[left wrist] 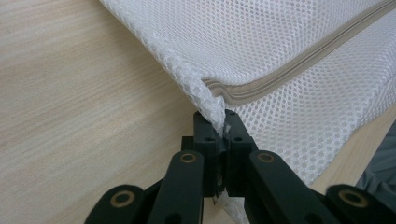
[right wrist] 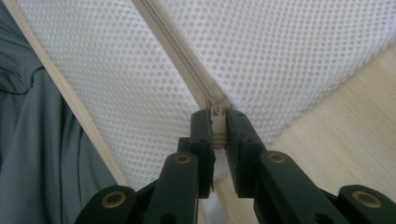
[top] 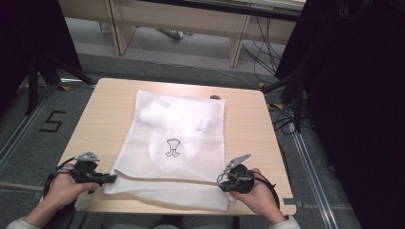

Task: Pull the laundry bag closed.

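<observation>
a white mesh laundry bag (top: 176,143) lies flat on the light wooden bench (top: 105,114), its near end reaching almost to the person's edge, with something white bundled inside it toward the far end and a small black drawing on its front. a pale zipper (top: 162,180) runs across the bag near that near end, from one corner to the other.

the left gripper (top: 109,179) sits at the bag's near left corner, held low over the bench in the person's left hand (top: 64,188). in the left gripper view its two black jaws are pressed together on the mesh (left wrist: 261,51) right at the corner, just below where the zipper (left wrist: 280,77) ends, with a thin fold of netting pinched between the pads.

the right gripper (top: 223,183) is at the opposite end of the zipper, by the near right corner, in the right hand (top: 258,193). in the right gripper view its jaws are closed nearly tight on the zipper's end piece (right wrist: 215,111), where the zipper tape (right wrist: 177,51) comes down between the two mesh panels. both grippers rest near the bench surface, well apart from each other, one at each end of the zipper.
</observation>
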